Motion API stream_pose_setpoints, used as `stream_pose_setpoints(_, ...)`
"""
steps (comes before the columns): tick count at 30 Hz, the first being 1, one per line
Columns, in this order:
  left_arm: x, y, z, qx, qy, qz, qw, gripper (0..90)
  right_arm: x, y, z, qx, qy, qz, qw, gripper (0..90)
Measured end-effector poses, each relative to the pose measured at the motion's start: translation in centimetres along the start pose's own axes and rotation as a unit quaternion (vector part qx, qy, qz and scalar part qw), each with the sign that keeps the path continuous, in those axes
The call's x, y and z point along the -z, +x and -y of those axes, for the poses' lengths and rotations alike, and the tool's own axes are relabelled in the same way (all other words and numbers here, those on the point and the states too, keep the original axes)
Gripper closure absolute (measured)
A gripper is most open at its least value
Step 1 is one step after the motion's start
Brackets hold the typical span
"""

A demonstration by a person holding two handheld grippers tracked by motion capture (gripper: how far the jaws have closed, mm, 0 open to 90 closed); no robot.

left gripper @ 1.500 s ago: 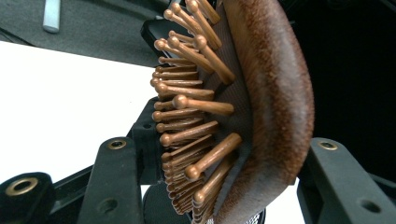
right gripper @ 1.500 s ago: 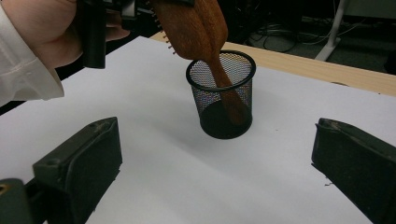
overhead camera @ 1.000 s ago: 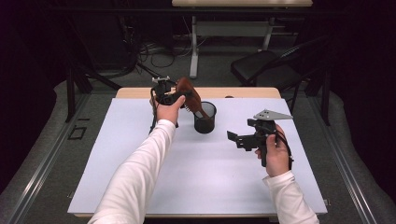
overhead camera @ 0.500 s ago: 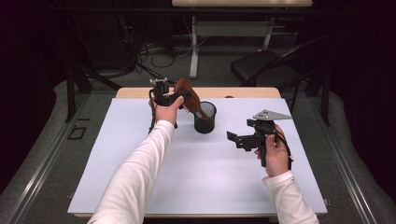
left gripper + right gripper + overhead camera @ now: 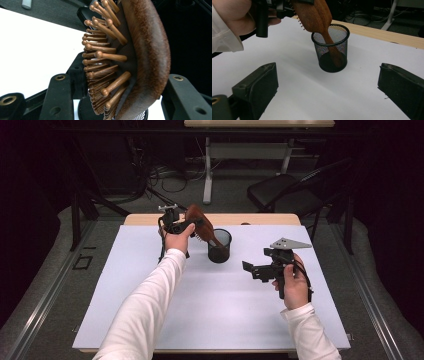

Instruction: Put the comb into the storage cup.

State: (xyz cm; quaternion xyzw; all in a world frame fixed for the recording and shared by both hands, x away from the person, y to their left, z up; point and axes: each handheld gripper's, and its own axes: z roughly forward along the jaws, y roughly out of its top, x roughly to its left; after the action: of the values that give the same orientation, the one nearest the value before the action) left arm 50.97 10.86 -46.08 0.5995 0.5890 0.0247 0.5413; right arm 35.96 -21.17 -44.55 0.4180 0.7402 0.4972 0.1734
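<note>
dark floor and tangled cables lie behind a table (image 5: 125, 310) covered in white, with a strip of bare wood along its far edge. at the left of the high view, the left gripper (image 5: 176, 224) is held over the far part of the table, its jaws clamped on the head of a brown wooden hairbrush (image 5: 199, 221). in the left gripper view the hairbrush (image 5: 140, 57) sits between the two black jaws, wooden pins pointing one way and the smooth back the other. the brush leans, and its handle goes down into a black mesh cup (image 5: 219, 245) standing just beside that hand; in the right gripper view the handle end rests near the bottom of the mesh cup (image 5: 333, 51). farther right, well apart from the cup, the right gripper (image 5: 253, 270) hovers above the white top, its jaws standing wide apart with nothing between them.
</note>
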Motion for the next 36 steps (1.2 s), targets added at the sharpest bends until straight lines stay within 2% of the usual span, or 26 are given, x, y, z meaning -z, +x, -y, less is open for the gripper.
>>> stream_pose_setpoints(19,-0.07,-0.1,0.08,0.001,-0.006,-0.008,1.0,45.8,-0.11,0.05,0.07,0.001,0.003,0.0,1.0,3.2)
stream_pose_setpoints(29,-0.03,0.02,0.03,0.014,-0.015,-0.003,0.9998,43.3,-0.11,0.0,0.1,0.001,0.002,0.001,1.0,3.5)
stream_pose_setpoints(36,0.12,0.03,-0.05,0.014,-0.028,0.003,0.9995,39.0,-0.16,0.03,0.12,0.001,0.004,0.001,1.0,3.6)
